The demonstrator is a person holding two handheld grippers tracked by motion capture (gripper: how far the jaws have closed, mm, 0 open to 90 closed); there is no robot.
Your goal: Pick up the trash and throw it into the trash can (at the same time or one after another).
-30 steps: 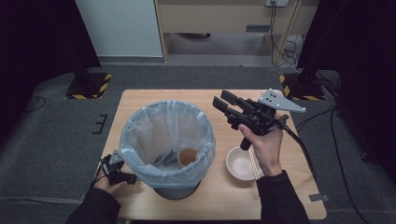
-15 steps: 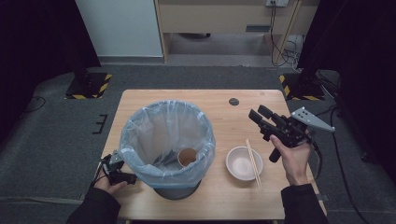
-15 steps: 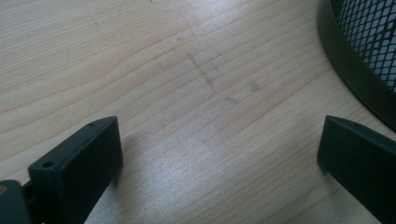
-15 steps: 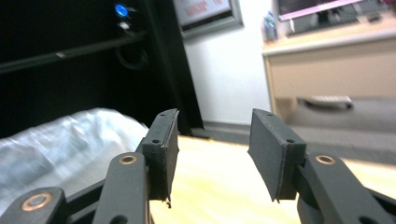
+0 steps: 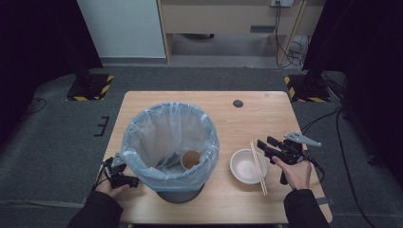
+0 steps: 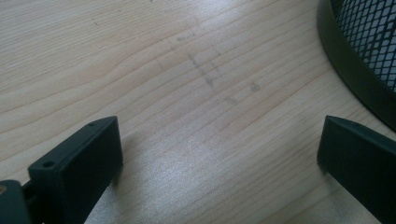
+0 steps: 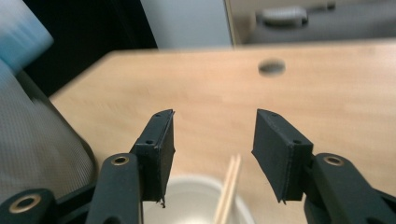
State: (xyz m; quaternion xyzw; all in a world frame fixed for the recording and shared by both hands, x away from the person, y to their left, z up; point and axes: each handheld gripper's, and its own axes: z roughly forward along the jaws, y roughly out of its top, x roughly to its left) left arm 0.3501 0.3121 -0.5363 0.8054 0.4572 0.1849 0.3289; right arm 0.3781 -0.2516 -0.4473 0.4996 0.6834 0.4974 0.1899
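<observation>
A black mesh bin (image 5: 179,192) lined with a pale blue bag (image 5: 161,128) stands on the wooden table (image 5: 247,118); a brown paper cup (image 5: 190,159) lies inside it. Right of the bin sits a white bowl (image 5: 243,167) with a pair of wooden chopsticks (image 5: 259,168) laid across its rim. My right gripper (image 5: 264,144) hovers open just right of the bowl, jaws pointing left over it; the bowl (image 7: 187,205) and chopsticks (image 7: 227,196) lie below its jaws. My left gripper (image 5: 114,168) rests open low on the table at the bin's left, with the bin's base (image 6: 359,70) beside it.
A dark round hole (image 5: 238,103) marks the table's far side. Bare wood lies behind the bowl and along the front edge. Grey carpet, stand bases with striped tape (image 5: 90,85) and cables (image 5: 285,42) surround the table.
My right gripper has come down and toward the near right, from above the table's far side to beside the bowl. The left gripper has stayed put.
</observation>
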